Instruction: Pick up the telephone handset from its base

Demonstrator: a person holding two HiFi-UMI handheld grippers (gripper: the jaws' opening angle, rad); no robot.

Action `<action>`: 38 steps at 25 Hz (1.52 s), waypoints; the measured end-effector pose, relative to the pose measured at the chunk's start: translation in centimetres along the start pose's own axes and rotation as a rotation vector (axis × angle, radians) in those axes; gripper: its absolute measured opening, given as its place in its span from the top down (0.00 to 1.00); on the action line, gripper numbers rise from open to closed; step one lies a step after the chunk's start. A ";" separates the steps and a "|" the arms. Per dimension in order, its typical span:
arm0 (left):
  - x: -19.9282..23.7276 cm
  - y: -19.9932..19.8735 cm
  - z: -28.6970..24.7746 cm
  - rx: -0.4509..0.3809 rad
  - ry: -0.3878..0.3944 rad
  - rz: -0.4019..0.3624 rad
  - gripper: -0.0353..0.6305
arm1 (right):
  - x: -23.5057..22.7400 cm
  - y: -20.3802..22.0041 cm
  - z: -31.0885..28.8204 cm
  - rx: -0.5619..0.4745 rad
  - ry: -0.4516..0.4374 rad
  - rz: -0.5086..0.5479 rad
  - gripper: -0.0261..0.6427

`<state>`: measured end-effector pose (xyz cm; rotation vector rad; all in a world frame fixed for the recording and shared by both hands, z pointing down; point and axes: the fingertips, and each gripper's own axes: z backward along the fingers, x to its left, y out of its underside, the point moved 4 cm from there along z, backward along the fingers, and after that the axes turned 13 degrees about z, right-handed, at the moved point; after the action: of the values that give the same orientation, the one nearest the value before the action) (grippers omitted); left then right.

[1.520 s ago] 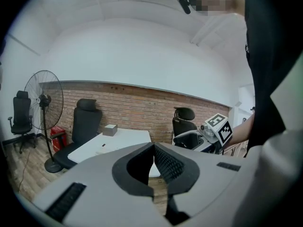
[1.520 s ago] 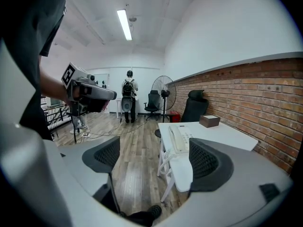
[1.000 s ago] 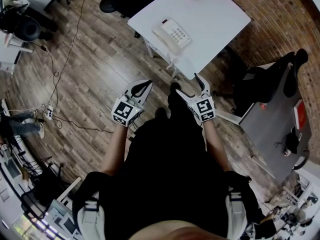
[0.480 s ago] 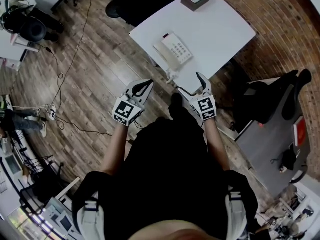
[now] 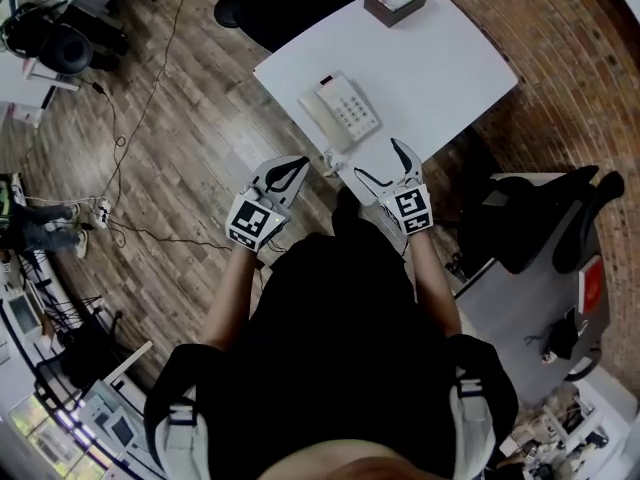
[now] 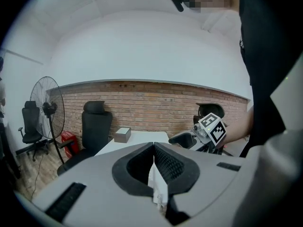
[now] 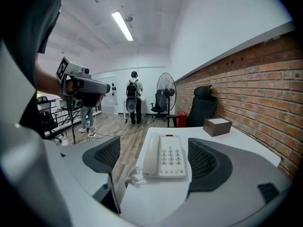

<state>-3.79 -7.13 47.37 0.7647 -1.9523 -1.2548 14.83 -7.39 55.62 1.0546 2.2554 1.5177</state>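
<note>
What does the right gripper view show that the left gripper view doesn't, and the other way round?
Only the right gripper view: the whole telephone, its handset not yet lifted, the coiled cord, a person standing far back, and, up close, the right gripper with fingers spread wide, nothing between them.
Only the left gripper view: up close, the left gripper with fingers pressed together, empty, hiding nearly all of the telephone.
Both: white table, small box, brick wall, black chair, standing fan. Each also catches the other gripper.
</note>
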 end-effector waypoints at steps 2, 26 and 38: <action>0.4 0.1 -0.3 0.001 -0.024 0.011 0.92 | -0.6 -0.3 -0.6 -0.006 -0.021 0.009 0.31; 3.3 -0.1 -1.8 -0.031 -0.173 0.065 0.92 | -2.7 -1.3 -5.9 -0.035 -0.213 0.084 0.32; 7.1 -1.1 -2.0 -0.047 -0.126 0.074 0.92 | -2.3 -2.5 -8.4 -0.021 -0.166 0.066 0.32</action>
<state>-6.27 -14.01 48.62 0.5969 -2.0241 -1.3277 10.80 -15.42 56.67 1.2120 2.1075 1.4180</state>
